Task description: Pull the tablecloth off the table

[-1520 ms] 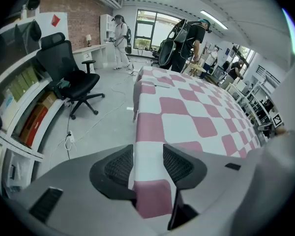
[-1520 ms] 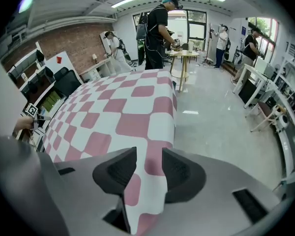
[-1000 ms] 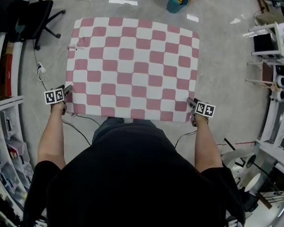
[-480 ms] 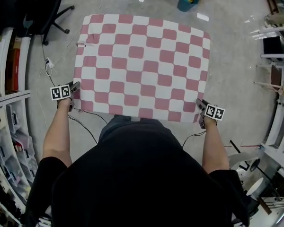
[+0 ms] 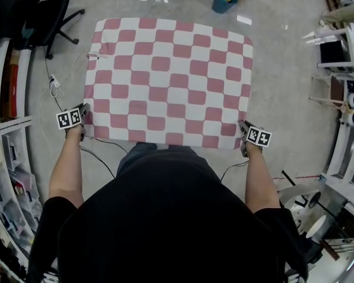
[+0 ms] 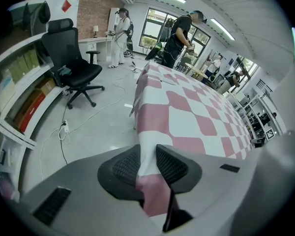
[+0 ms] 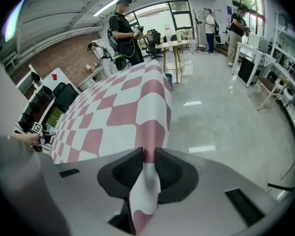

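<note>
Pinching checked tablecloth [image 5: 168, 78] at near-left corner with left gripper [image 5: 84, 112], near-right corner with right gripper [image 5: 242, 128], both just closing down on fabric between pads.

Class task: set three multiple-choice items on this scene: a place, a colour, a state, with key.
1. In the head view, the chair stands: A. upper left of the cloth; B. lower right of it; C. on it.
2. The cloth's checks are: A. blue and white; B. pink and white; C. green and yellow.
3. The left gripper is: A. open, clear of the cloth; B. shut on the cloth; C. shut on a cup.
Key: 1 A, it stands by the cloth's far left corner. 2 B, as every view shows. 3 B, its jaws have just been closing and pinch the cloth's corner.
</note>
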Motion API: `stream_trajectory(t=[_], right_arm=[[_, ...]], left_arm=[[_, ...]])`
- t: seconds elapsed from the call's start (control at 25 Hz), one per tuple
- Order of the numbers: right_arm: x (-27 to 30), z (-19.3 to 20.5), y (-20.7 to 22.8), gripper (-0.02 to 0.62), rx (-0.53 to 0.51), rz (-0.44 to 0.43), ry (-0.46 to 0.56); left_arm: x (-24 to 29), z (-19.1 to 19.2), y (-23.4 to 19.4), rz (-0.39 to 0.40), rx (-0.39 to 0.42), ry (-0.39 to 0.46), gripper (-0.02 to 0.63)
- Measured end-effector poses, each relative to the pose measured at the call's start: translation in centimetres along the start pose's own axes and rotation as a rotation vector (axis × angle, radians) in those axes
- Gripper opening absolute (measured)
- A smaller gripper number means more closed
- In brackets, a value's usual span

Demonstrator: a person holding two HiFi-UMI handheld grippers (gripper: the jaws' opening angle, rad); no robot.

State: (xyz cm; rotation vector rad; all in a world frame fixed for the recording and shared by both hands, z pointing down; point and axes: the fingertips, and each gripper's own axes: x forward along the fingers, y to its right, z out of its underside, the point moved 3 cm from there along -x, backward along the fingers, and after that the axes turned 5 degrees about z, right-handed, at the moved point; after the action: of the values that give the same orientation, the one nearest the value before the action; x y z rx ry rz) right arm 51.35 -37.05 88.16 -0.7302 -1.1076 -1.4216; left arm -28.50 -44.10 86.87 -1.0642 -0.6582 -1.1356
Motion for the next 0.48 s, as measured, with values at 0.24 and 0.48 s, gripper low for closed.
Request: stream_trajectory(t=[0.24, 0.48], right_arm=[[-0.4, -0.1, 0.5, 0.052, -0.031, 0.041, -0.002], [-1.0, -0.2, -0.5, 0.028, -0.064, 0.045, 0.005]], left_arm=[[-0.5, 0.3, 0.4, -0.027, 0.045, -0.002, 0.023], [-0.9, 0.4, 0.5, -0.015, 0.034, -0.004, 0.021]])
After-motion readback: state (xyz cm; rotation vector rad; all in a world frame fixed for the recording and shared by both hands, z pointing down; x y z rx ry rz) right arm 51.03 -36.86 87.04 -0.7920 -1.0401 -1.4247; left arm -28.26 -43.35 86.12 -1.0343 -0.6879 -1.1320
